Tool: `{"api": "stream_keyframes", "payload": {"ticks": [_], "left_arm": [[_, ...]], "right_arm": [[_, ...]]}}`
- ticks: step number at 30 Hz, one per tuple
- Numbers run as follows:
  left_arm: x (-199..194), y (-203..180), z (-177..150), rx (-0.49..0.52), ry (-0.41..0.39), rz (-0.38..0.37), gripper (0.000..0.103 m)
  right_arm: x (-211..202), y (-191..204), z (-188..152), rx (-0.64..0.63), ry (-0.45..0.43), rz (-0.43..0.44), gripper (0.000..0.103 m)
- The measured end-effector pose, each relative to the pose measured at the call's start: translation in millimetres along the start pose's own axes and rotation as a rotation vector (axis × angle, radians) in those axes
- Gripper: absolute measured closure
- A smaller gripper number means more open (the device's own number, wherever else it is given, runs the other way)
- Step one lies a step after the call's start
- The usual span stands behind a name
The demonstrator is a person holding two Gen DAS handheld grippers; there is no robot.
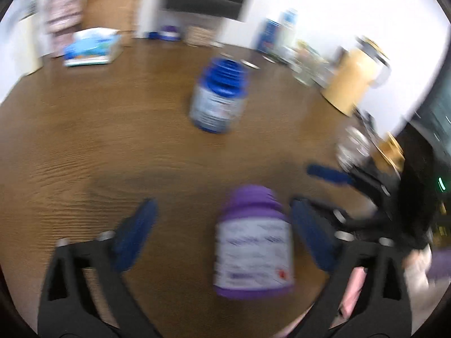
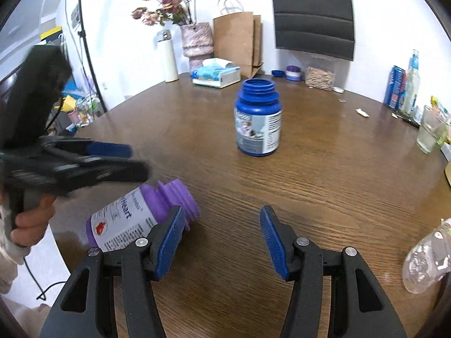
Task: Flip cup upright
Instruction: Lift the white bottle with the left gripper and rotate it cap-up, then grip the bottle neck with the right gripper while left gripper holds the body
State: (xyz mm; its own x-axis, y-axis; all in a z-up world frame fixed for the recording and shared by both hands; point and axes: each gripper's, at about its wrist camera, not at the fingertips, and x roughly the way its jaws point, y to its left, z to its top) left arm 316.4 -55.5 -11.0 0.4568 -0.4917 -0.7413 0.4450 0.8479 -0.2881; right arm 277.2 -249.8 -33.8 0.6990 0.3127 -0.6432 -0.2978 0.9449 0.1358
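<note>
A purple bottle with a white label (image 2: pixel 132 219) lies on its side on the wooden table (image 2: pixel 324 174), open neck pointing right and away. In the blurred left wrist view the purple bottle (image 1: pixel 253 242) lies between my left gripper's (image 1: pixel 225 219) open blue fingers, nearer the right one, not clamped. My left gripper (image 2: pixel 124 160) also shows in the right wrist view, above the bottle. My right gripper (image 2: pixel 222 239) is open and empty, just right of the bottle's neck. A blue bottle (image 2: pixel 258 118) stands upright, capless, at the table's middle.
A tissue box (image 2: pixel 217 74), paper bag (image 2: pixel 236 42), flower vase (image 2: pixel 196 42) and white flask (image 2: pixel 167 56) stand at the far edge. Cans and a glass (image 2: pixel 428 129) are at the right. A clear plastic bottle (image 2: pixel 425 259) lies at the near right.
</note>
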Motion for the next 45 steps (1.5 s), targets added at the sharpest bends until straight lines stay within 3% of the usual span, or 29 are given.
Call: {"api": "stream_keyframes", "payload": {"ticks": [3, 4, 5, 6, 7, 11, 16, 18, 23, 25, 29, 32, 34, 35, 36, 38, 40, 41, 43, 45], "left_arm": [[24, -18, -5, 0.080, 0.120, -0.029, 0.003], [35, -21, -8, 0.090, 0.163, -0.001, 0.022], [43, -22, -10, 0.098, 0.192, 0.016, 0.035], [52, -21, -12, 0.090, 0.227, 0.017, 0.043], [54, -22, -13, 0.085, 0.222, 0.015, 0.043], [42, -32, -15, 0.130, 0.110, 0.013, 0.043], [5, -21, 5, 0.134, -0.128, 0.064, 0.043], [-14, -16, 18, 0.141, -0.257, 0.099, 0.043], [-44, 2, 48, 0.128, -0.474, 0.043, 0.043], [-43, 3, 62, 0.149, -0.500, 0.049, 0.043], [-41, 10, 80, 0.173, -0.569, 0.061, 0.043], [-39, 20, 85, 0.185, -0.604, 0.034, 0.043], [-32, 26, 88, 0.189, -0.603, 0.042, 0.043], [-30, 30, 88, 0.181, -0.605, 0.045, 0.043], [-27, 36, 89, 0.170, -0.595, 0.034, 0.043], [-25, 43, 93, 0.168, -0.583, 0.035, 0.040], [-22, 48, 98, 0.197, -0.558, 0.035, 0.017], [-20, 51, 101, 0.215, -0.546, 0.022, 0.018], [-18, 58, 103, 0.229, -0.565, 0.016, 0.043], [-13, 64, 108, 0.220, -0.559, -0.001, 0.043]], "right_arm": [[-8, -10, 0, 0.022, -0.012, -0.027, 0.041], [-11, -15, 0, 0.031, -0.016, -0.038, 0.041], [-13, -18, 0, 0.040, -0.021, -0.050, 0.041], [-16, -22, 0, 0.050, -0.025, -0.059, 0.041], [-19, -26, -1, 0.061, -0.028, -0.063, 0.041], [-26, -29, 1, 0.065, -0.036, -0.069, 0.041], [-29, -24, 22, 0.054, -0.071, -0.018, 0.040], [-33, -22, 41, 0.066, -0.115, 0.057, 0.016], [-46, -25, 106, 0.175, -0.217, 0.361, 0.013], [-44, -22, 134, 0.183, -0.226, 0.444, 0.013], [-24, -9, 178, 0.142, -0.192, 0.484, 0.013], [8, -10, 197, 0.212, -0.107, 0.528, 0.013], [29, -13, 205, 0.248, -0.075, 0.592, 0.029], [36, -13, 207, 0.258, -0.070, 0.639, 0.044], [42, -12, 210, 0.256, -0.068, 0.647, 0.044], [42, 0, 215, 0.164, -0.080, 0.561, 0.044], [39, 20, 215, 0.028, -0.100, 0.408, 0.044], [39, 29, 214, -0.032, -0.113, 0.338, 0.045], [39, 48, 210, -0.169, -0.156, 0.195, 0.045], [43, 64, 203, -0.296, -0.195, 0.087, 0.044]]}}
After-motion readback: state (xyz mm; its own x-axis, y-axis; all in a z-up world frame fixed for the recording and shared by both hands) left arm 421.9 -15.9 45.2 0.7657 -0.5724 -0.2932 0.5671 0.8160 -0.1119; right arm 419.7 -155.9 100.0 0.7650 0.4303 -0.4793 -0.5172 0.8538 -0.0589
